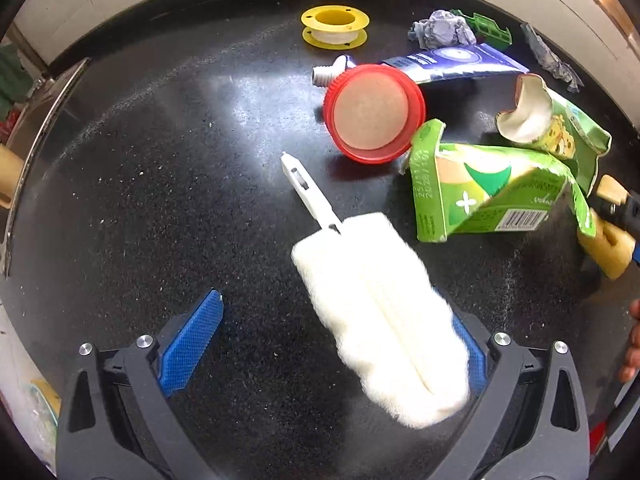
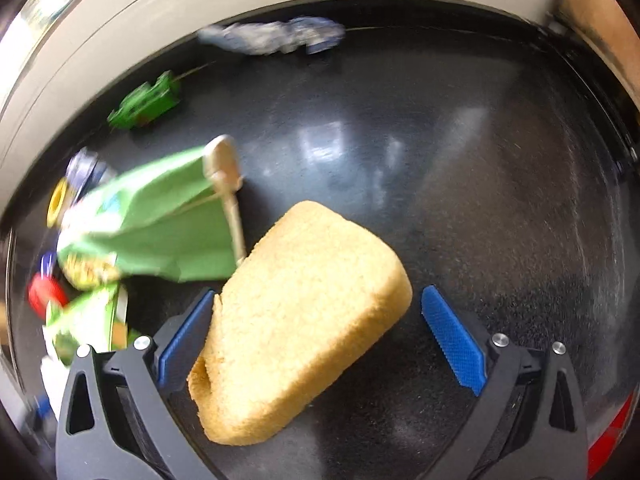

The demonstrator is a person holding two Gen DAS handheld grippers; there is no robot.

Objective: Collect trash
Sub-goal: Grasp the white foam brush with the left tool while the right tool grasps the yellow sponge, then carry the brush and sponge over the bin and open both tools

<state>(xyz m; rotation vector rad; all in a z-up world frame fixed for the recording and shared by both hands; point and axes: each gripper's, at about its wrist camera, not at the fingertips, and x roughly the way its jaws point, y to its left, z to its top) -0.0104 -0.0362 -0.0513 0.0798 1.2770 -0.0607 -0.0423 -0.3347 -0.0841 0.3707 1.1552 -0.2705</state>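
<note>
My left gripper (image 1: 338, 336) stands wide apart around the fluffy white duster head (image 1: 380, 316). My right gripper (image 2: 320, 332) gapes around the yellow sponge block (image 2: 296, 320). Beyond the duster lie the red round lid (image 1: 374, 112) and torn green carton (image 1: 480, 192); I judge pinching comes next.

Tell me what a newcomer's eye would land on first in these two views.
Probably the fluffy white duster lying on the black counter between the open left gripper's fingers, handle pointing away. Just beyond it sit a red lid and a crushed green carton to its right. In the right wrist view, a yellow sponge fills the space between the open right gripper's fingers.
</note>
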